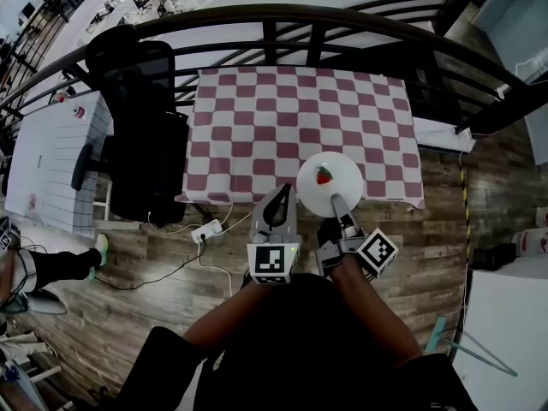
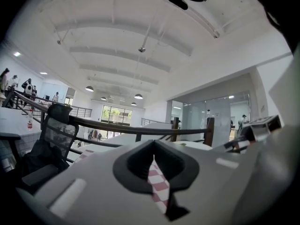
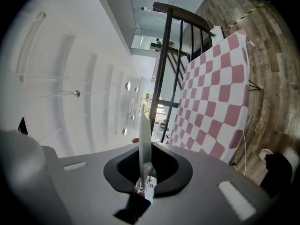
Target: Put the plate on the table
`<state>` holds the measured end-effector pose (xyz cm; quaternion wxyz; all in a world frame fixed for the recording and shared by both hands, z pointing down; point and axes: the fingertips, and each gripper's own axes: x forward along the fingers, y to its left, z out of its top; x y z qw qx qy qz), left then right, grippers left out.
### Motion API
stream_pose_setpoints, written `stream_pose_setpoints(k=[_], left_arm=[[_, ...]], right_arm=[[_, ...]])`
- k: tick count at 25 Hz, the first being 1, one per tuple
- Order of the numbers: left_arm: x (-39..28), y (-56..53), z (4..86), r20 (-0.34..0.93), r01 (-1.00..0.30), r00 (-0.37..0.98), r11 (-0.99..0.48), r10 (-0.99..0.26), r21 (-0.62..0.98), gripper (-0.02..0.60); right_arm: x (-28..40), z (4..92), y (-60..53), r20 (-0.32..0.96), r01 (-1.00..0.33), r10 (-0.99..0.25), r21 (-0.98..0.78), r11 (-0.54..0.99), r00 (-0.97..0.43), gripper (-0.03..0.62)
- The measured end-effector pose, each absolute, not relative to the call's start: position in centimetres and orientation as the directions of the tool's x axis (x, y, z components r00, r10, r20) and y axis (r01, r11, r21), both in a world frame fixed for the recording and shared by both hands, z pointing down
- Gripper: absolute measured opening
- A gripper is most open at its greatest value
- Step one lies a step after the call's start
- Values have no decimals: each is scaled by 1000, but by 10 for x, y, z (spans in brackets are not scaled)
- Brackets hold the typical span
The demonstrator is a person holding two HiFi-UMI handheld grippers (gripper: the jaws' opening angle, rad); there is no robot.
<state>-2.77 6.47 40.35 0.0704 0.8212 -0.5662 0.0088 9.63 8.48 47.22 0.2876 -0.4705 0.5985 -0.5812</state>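
A white plate (image 1: 330, 182) with a strawberry (image 1: 324, 175) on it hangs over the near edge of the table (image 1: 257, 110), which wears a red-and-white checked cloth. My right gripper (image 1: 337, 202) is shut on the plate's near rim. In the right gripper view the plate (image 3: 144, 135) shows edge-on between the jaws of that gripper (image 3: 143, 175). I cannot tell whether the plate touches the cloth. My left gripper (image 1: 280, 197) hovers just left of the plate, shut and holding nothing. In its own view only a thin strip of cloth shows between the jaws of the left gripper (image 2: 157, 177).
A black office chair (image 1: 137, 127) stands at the table's left end, with a white table (image 1: 51, 152) beyond it. A dark curved railing (image 1: 342, 20) runs behind the table. A power strip (image 1: 205, 231) and cables lie on the wooden floor below the near edge.
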Motion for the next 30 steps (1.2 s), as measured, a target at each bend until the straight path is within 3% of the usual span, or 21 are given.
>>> stream_pose_setpoints(k=[10,30], left_arm=[[-52,-6,404,95,-920,386,-375,-918,116,11],[-69,-81,427,89,-879,458,-436,-885,193,11]], right_arm=[[65,468,11,145,-154,-916,-984,-93,-375,20],[48,477,-52,193,-232,-912,-966,-112,-362,20]])
